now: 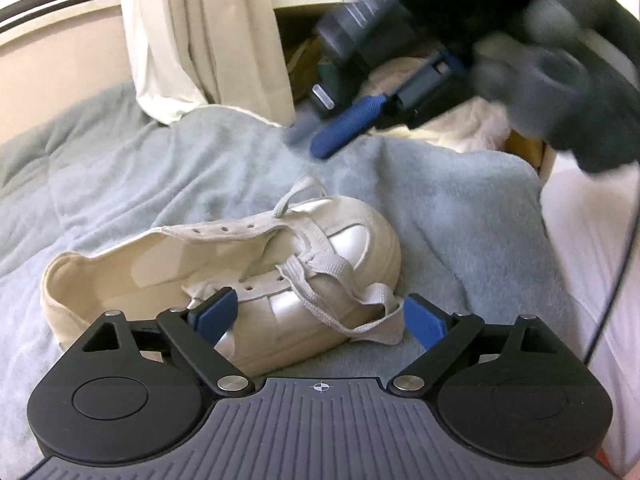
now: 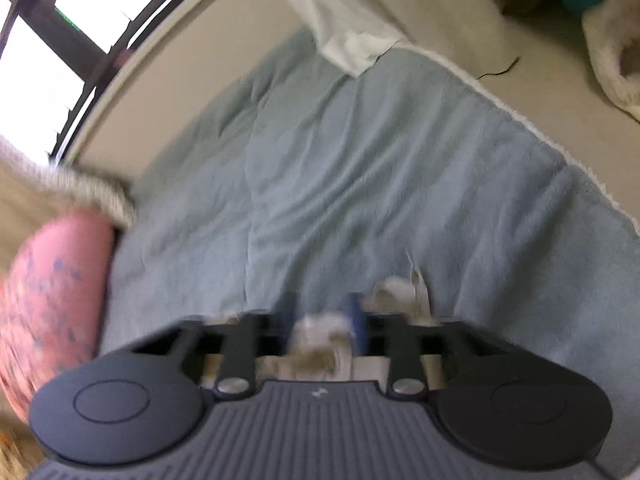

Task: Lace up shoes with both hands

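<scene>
lying between the spread left tool (image 1: 320, 316) fingers — cream shoe (image 1: 256, 280), lace (image 1: 340, 292) loose

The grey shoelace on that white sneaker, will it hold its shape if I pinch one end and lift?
Probably not: the shoelace is a flat woven strip drooping over the sneaker, so it should hang limp. It likely drags through the eyelets rather than lifting the shoe.
</scene>
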`<state>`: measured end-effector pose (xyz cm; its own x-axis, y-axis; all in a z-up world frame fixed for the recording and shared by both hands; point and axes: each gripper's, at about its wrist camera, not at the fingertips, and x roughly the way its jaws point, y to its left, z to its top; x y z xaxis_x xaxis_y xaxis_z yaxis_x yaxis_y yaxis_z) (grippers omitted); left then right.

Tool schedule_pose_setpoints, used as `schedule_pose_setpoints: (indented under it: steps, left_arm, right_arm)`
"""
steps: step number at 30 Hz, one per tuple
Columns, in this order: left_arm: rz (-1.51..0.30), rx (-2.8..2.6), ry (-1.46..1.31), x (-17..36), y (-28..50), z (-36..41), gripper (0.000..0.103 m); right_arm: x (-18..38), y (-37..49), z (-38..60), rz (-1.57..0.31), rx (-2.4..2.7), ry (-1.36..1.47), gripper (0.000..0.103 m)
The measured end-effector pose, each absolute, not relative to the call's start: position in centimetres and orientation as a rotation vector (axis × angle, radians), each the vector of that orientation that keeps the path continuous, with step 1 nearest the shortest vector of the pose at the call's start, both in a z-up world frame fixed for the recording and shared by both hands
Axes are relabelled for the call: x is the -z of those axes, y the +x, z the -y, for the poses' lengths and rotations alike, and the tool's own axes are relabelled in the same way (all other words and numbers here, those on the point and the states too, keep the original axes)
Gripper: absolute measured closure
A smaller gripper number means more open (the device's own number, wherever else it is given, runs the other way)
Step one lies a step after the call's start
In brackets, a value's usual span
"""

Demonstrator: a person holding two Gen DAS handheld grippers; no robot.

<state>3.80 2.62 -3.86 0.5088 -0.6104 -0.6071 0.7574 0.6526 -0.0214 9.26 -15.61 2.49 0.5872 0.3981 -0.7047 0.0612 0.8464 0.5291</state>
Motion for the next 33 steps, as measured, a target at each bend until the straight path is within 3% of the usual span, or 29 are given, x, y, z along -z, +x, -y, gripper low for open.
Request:
schedule_pose_setpoints:
  steps: [4,8,16,22,27,31,33]
  left_arm:
    - [-0.611,0.827,0.282,4.7,3.8,-2.0,0.009]
    - [-0.61,0.831,0.274,4.8,3.9,-2.0,0.009]
    - [-0.617,0.835,0.261,4.4,4.0,-2.1,0.008]
    - [-0.617,0.836,0.26,4.6,4.4,-2.1,0.008]
    - [-0.616,0.862,0.282,4.9,4.4,-1.8,0.002]
    - [-0.606,0.858,0.313,5.0,4.6,-1.5,0.002]
    - [-0.608,0.857,0.297,5.0,4.8,-1.6,0.002]
  right_arm:
    - [-0.2,9.0,13.6,-0.991,-0.218,0.622,0.101]
    - [1.2,9.5,13.0,-1.039,-0.159,0.723,0.086]
    - [0.9,10.9,10.1,-1.045,-0.039,0.504,0.085]
    - [1.4,10.8,9.9,-1.038,-0.017,0.521,0.085]
    - [0.5,10.1,7.5,-1.014,-0.104,0.325,0.059]
    - [0.6,10.3,8.0,-1.006,-0.03,0.41,0.06]
    - [1.0,10.6,9.6,-1.012,-0.008,0.519,0.069]
